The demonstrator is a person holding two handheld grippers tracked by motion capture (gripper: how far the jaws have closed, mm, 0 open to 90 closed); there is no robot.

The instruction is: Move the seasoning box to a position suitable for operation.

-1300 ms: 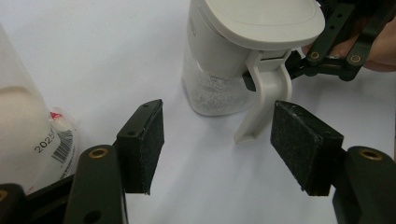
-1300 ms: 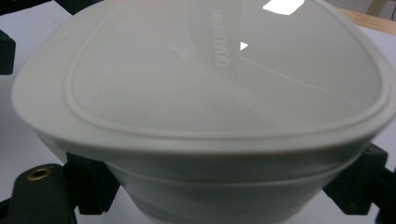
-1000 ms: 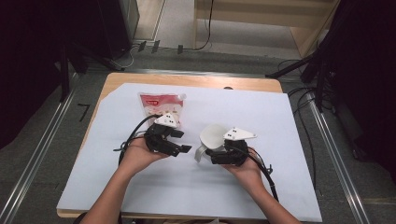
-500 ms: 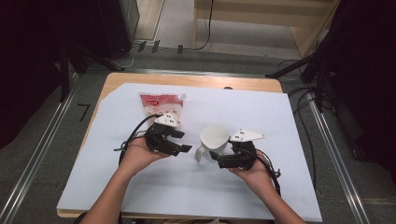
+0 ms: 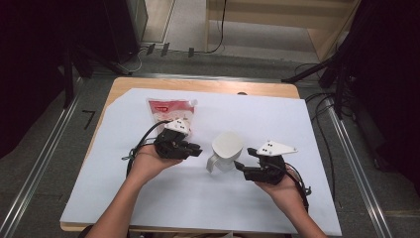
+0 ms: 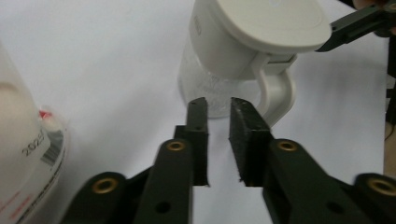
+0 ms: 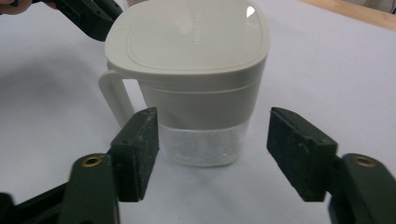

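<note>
A white sheet covers the worktop (image 5: 148,198), and the lidded jug (image 5: 227,150) stands mid-sheet, a red-and-white pouch (image 5: 166,110) far left. The right hand-held gripper (image 7: 212,154) has been narrowing, spread around nothing, short of the jug: centre it before squeezing. The left hand-held gripper (image 6: 218,135) has just pressed nearly together, empty, near the handle.

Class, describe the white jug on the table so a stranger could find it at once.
On the white sheet covering the table, look between the two grippers. The jug stands there: pale square lid, loop handle, clear base, unlike the flat red-and-white pouch behind it.
</note>
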